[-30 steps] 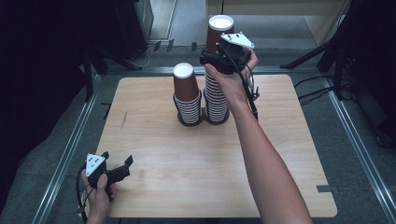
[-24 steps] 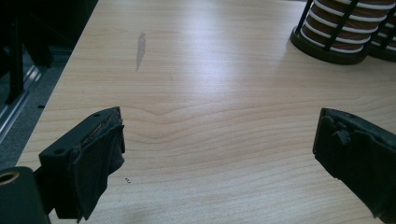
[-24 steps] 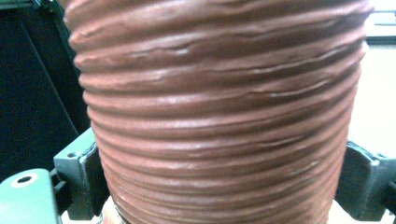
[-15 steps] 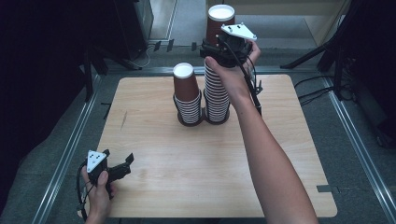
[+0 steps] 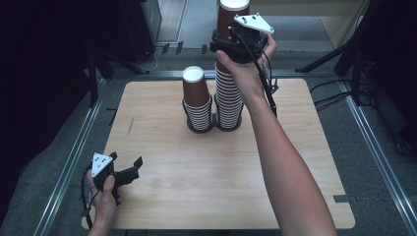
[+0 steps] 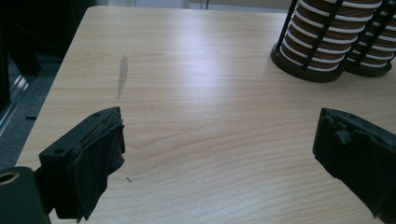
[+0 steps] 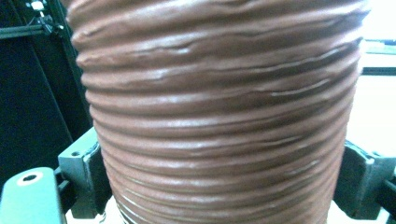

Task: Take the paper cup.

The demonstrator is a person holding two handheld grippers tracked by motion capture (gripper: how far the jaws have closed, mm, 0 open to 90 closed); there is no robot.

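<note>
Brown paper cups nested in a tall stack (image 5: 229, 93) stand in a black wire holder (image 5: 201, 129) at the worktop's (image 5: 206, 196) far side, where the right gripper (image 5: 231, 46) has just closed its fingers (image 7: 84, 175) around the upper cups, probably to lift a batch free, while the left gripper (image 5: 129, 169) rests near the front edge, fingers (image 6: 88, 163) spread and empty.

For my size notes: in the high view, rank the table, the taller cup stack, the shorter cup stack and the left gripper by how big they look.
1. table
2. taller cup stack
3. shorter cup stack
4. left gripper, though it sits nearer the camera, so its look is flattered.
</note>
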